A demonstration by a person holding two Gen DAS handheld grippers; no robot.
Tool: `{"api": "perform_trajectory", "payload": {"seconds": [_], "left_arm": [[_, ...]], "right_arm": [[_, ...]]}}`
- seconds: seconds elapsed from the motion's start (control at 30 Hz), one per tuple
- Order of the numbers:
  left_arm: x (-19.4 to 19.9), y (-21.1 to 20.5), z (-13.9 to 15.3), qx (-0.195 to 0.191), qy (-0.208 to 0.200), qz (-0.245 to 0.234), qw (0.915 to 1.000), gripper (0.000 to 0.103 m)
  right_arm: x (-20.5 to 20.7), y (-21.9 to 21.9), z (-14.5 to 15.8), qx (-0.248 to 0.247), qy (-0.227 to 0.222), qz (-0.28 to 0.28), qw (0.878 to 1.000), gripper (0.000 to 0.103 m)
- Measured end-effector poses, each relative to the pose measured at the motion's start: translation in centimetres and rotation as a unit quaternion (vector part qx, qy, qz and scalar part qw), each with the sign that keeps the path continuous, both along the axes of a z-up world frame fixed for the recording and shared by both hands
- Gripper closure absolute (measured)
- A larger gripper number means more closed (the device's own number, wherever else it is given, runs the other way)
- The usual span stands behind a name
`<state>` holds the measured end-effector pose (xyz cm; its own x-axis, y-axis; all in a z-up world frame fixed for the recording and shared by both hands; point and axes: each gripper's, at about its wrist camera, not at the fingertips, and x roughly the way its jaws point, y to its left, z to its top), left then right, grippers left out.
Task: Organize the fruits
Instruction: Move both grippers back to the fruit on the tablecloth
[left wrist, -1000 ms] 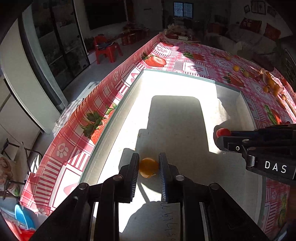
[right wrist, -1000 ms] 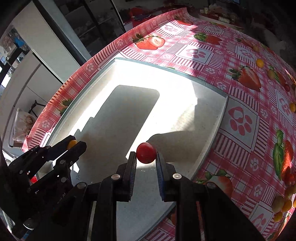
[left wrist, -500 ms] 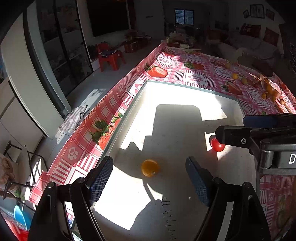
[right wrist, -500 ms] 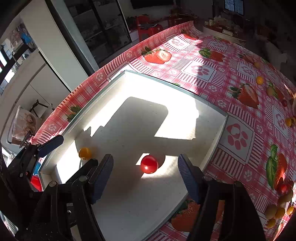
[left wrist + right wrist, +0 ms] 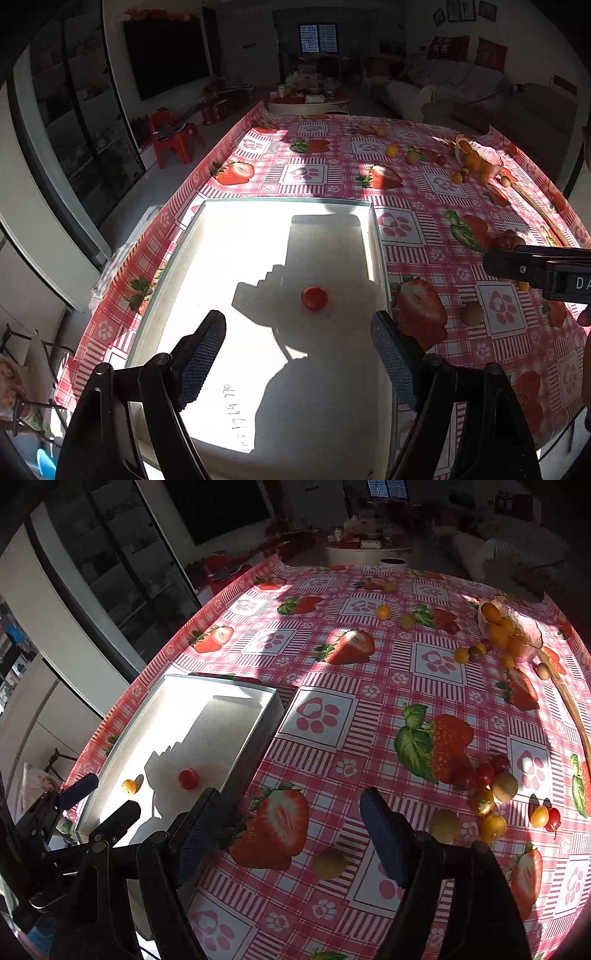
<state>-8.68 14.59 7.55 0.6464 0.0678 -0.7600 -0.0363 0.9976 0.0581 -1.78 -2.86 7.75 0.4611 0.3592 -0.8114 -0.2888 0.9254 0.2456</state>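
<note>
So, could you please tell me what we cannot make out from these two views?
- Orange fruit: absent from the left wrist view, hidden below its fingers.
- Bowl: blurred and far; fruit count unclear.
- Right gripper: cut off by the left view's right edge.
- Tray: near end hidden by gripper fingers.

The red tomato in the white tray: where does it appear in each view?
Left wrist: red tomato just above centre, in shadow near the tray's right wall.
Right wrist: red tomato at lower left, right of the orange tomato.
Shared landmark: the white tray.
</note>
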Motion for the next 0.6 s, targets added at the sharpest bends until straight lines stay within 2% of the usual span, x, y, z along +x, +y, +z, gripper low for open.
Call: {"api": "perform_trajectory", "payload": {"seconds": [0.1,0.23,0.4,0.6], "left_arm": [[0.0,-2.6,0.5,-0.013,-0.001,-0.031,0.9994,0.021],[0.6,-6.8,0.4,-0.007,0.004,-0.070,0.9975,0.021],[1.3,-11.4,-0.1,-0.031,0.014,-0.101,0.9943,0.021],[3.3,-16.2,-1.8,-0.038,0.033,-0.125,0.9909,0.021]], "right_arm": [[-1.1,-3.7,-0.6,-0.010,0.006,-0.034,0.999,0.022],[-2.5,-8.7,-1.4,-0.031,0.007,-0.075,0.997,0.022],[-3.1,-14.3,-2.4,-0.056,0.015,-0.126,0.990,0.022],[-3.1,-18.1,-3.5,-0.079,0.017,-0.160,0.984,0.022]]}}
